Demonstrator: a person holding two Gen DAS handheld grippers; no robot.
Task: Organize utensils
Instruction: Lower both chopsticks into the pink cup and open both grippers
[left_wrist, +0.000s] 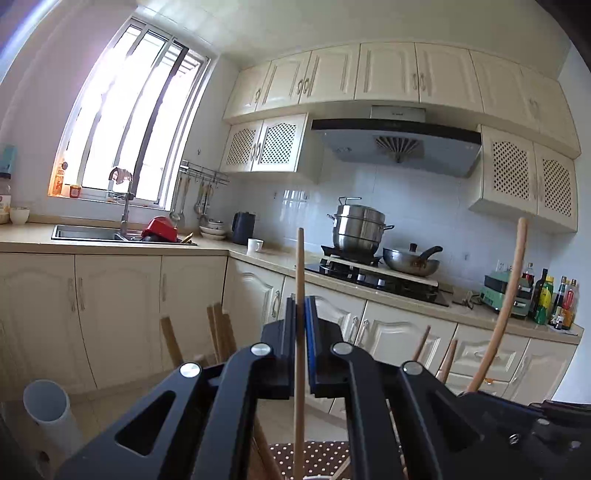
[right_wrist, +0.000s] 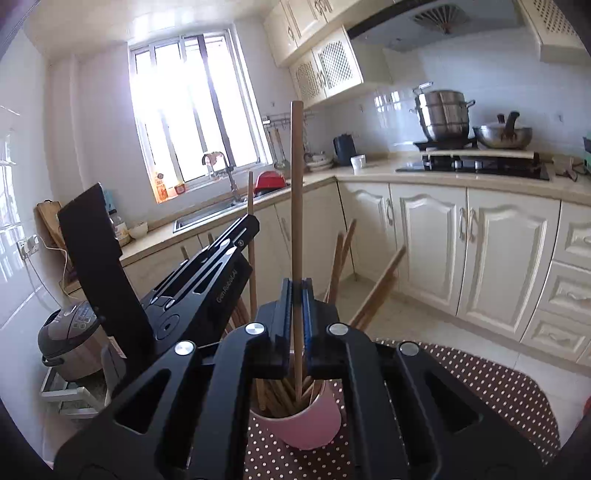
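Left wrist view: the left gripper (left_wrist: 301, 314) has its fingers clamped on one upright chopstick (left_wrist: 300, 266). Right wrist view: the right gripper (right_wrist: 297, 295) pinches another chopstick (right_wrist: 296, 184), its lower end inside the pink cup (right_wrist: 306, 424).

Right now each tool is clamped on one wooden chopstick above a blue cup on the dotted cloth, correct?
Not quite: the cup is pink, as the right wrist view shows. The rest holds: the right tool and left tool each grip one chopstick, over the dotted cloth.

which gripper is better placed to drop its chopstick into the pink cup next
Right. The right gripper holds its chopstick upright, lower end already inside the pink cup. The left wrist view shows no cup.
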